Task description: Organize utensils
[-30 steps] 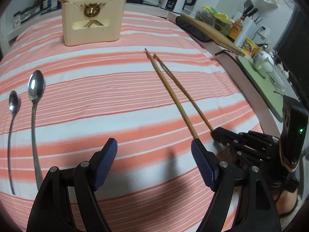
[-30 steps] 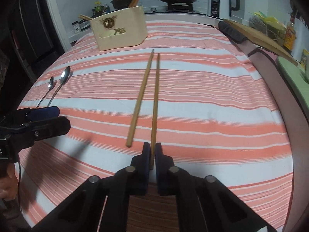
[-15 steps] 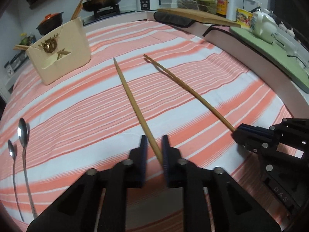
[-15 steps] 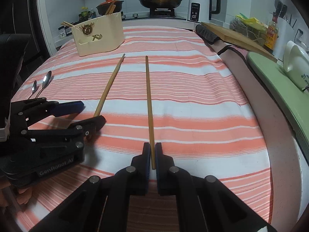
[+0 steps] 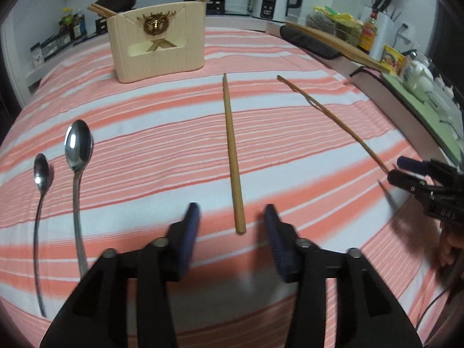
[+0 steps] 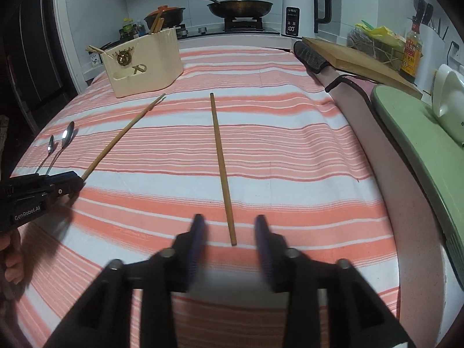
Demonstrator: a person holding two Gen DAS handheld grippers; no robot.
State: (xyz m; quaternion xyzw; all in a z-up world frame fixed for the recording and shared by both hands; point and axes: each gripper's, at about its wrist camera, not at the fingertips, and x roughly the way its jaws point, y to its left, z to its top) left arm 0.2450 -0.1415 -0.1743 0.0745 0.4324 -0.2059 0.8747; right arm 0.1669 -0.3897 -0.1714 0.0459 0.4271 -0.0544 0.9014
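Two wooden chopsticks lie apart on the striped cloth. The left chopstick [image 5: 232, 150] [image 6: 121, 136] lies with its near end between the open jaws of my left gripper [image 5: 232, 226]. The right chopstick [image 6: 222, 171] [image 5: 333, 119] lies with its near end between the open jaws of my right gripper [image 6: 230, 232]. Neither is held. A cream utensil holder [image 5: 158, 43] [image 6: 145, 62] with chopsticks in it stands at the back. A large spoon [image 5: 76, 174] and a small spoon [image 5: 40, 203] lie at the left.
A stove with a pan [image 6: 239, 5], a white kettle [image 6: 298, 8], a wooden board [image 6: 356, 61], a sauce bottle [image 6: 410, 49] and a green mat [image 6: 420, 145] line the back and right edge of the cloth.
Both grippers were shut on their chopsticks half a second ago; both have opened, and the chopsticks lie free on the cloth, spread further apart than a second ago.
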